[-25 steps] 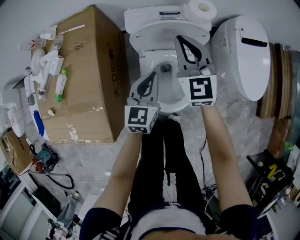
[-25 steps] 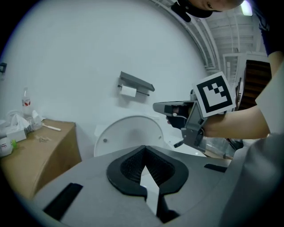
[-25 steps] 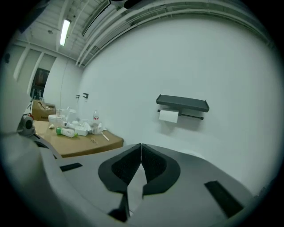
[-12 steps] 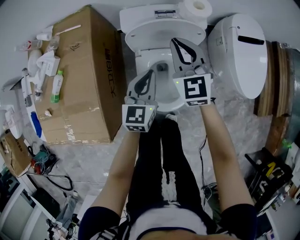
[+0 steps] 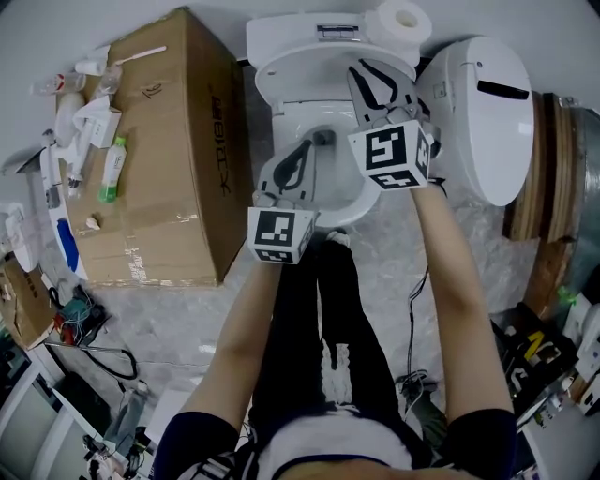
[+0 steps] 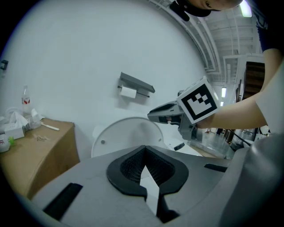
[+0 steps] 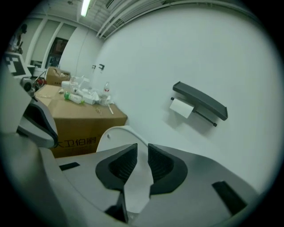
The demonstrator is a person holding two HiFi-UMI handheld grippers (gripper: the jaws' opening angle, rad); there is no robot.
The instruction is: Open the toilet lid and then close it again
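Observation:
The white toilet's lid (image 5: 309,67) stands raised against the tank (image 5: 323,30), and the bowl (image 5: 328,202) below it is uncovered. My left gripper (image 5: 303,150) hangs over the bowl with its jaws shut on nothing. In the left gripper view (image 6: 144,154) the raised lid (image 6: 126,135) is straight ahead. My right gripper (image 5: 371,69) is higher and further back, its tips at the lid's right part. In the right gripper view (image 7: 142,153) a narrow gap shows between its pads, with the lid (image 7: 116,135) facing it and nothing gripped.
A big cardboard box (image 5: 173,150) with bottles and tubes on it stands left of the toilet. A second white toilet unit (image 5: 487,112) lies to the right. A paper roll (image 5: 405,17) sits on the tank, with a wall holder (image 7: 199,103) above. Cables (image 5: 94,352) lie on the floor.
My right gripper has rolled and moved further back toward the raised lid. The left gripper has stayed over the bowl, and the lid has not moved.

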